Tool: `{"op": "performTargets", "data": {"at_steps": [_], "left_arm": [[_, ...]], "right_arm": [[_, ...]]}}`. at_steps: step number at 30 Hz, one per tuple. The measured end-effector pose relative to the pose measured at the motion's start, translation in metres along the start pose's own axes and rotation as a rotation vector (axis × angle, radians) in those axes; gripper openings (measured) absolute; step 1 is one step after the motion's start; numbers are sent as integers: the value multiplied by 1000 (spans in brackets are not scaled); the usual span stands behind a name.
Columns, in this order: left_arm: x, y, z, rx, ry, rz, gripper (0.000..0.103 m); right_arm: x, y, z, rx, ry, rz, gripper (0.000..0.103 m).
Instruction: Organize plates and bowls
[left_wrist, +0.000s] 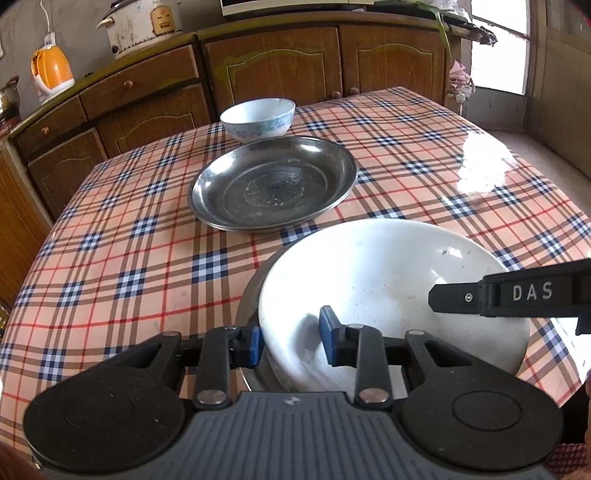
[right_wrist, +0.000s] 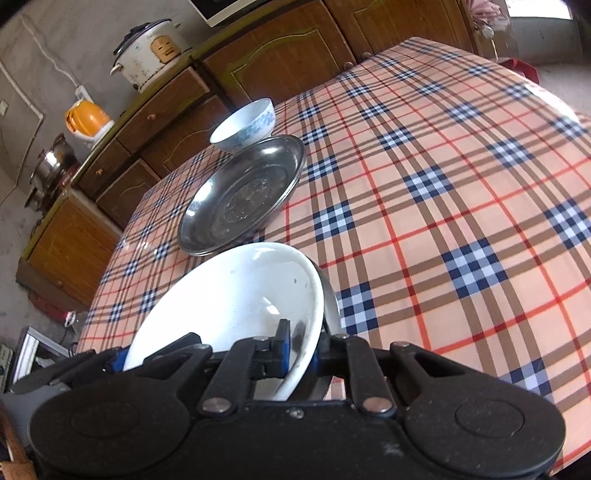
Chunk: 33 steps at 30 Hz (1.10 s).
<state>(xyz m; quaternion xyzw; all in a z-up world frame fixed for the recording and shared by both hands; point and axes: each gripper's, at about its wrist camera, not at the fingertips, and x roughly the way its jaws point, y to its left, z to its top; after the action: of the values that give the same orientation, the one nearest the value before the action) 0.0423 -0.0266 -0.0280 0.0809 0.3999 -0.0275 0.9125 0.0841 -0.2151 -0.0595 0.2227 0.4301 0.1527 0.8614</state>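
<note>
Both grippers are clamping opposite rims of the white plate (left_wrist: 388, 280) nested in a steel dish (left_wrist: 247, 295), left gripper (left_wrist: 291, 339) and right gripper (right_wrist: 297, 350) narrowly closed, probably lifting toward the empty steel plate (left_wrist: 273, 182) next

The desk (left_wrist: 122, 236) is covered by a plaid cloth in peach, navy and red. On it lie a steel plate (left_wrist: 273, 182), a blue-patterned white bowl (left_wrist: 258, 119) just behind it, and nearer, a white bowl (left_wrist: 391, 291) nested in a metal one (left_wrist: 248, 295).
</note>
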Motion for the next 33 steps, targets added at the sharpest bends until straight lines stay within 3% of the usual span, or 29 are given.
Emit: {"op": "performTargets", "data": {"at_steps": [11,19,26,33], "left_arm": [[5,6,-1,-39,21,-44,35],[-3,10,2,-43,-11,-32,33],[-6,21,4,-83,-17,-48,33],[-6,35,7,-185,-9,-129,33]], "right_arm": [[-2,-9,8,72,10,35,14],[5,7,6,7,42,6,14],[13,28,5,-136,44,-84,12],[15,40,7,-244,51,-146,13]]}}
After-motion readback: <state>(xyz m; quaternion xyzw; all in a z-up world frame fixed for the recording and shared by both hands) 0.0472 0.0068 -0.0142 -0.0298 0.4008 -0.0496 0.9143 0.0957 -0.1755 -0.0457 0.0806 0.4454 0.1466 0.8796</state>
